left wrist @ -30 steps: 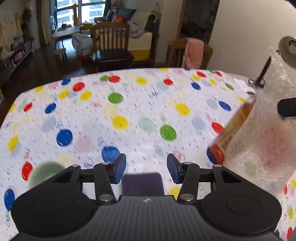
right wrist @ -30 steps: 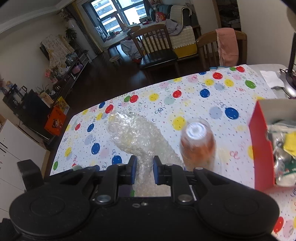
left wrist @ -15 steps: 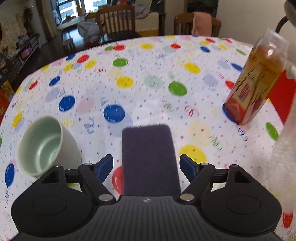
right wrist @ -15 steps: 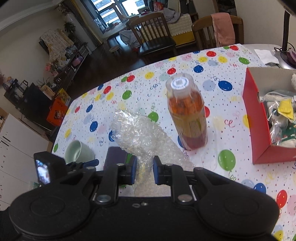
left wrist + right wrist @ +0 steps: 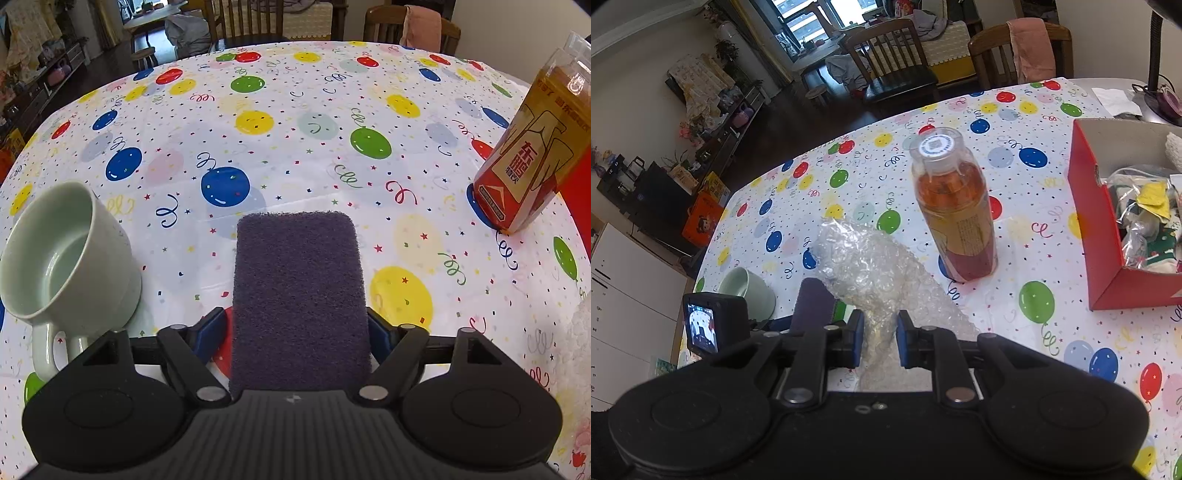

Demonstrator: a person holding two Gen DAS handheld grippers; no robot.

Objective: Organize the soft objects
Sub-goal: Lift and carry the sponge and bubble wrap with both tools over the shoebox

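Observation:
A dark purple sponge (image 5: 300, 295) lies flat on the balloon-print tablecloth, between the fingers of my left gripper (image 5: 297, 334). The jaws stand on either side of its near end and seem to touch its sides. The sponge also shows in the right wrist view (image 5: 812, 304). My right gripper (image 5: 880, 341) is shut on a crumpled sheet of clear bubble wrap (image 5: 875, 269), held above the table. A red cardboard box (image 5: 1102, 236) at the right holds bagged soft items.
A pale green mug (image 5: 66, 254) stands just left of the sponge, also seen in the right wrist view (image 5: 748, 291). An orange drink bottle (image 5: 956, 214) stands between the bubble wrap and the red box, at the right in the left wrist view (image 5: 532, 147). Chairs stand beyond the table's far edge.
My left gripper moved down and forward around the purple sponge, jaws opening then closing in on its sides. My right gripper lifted back with the bubble wrap still in it.

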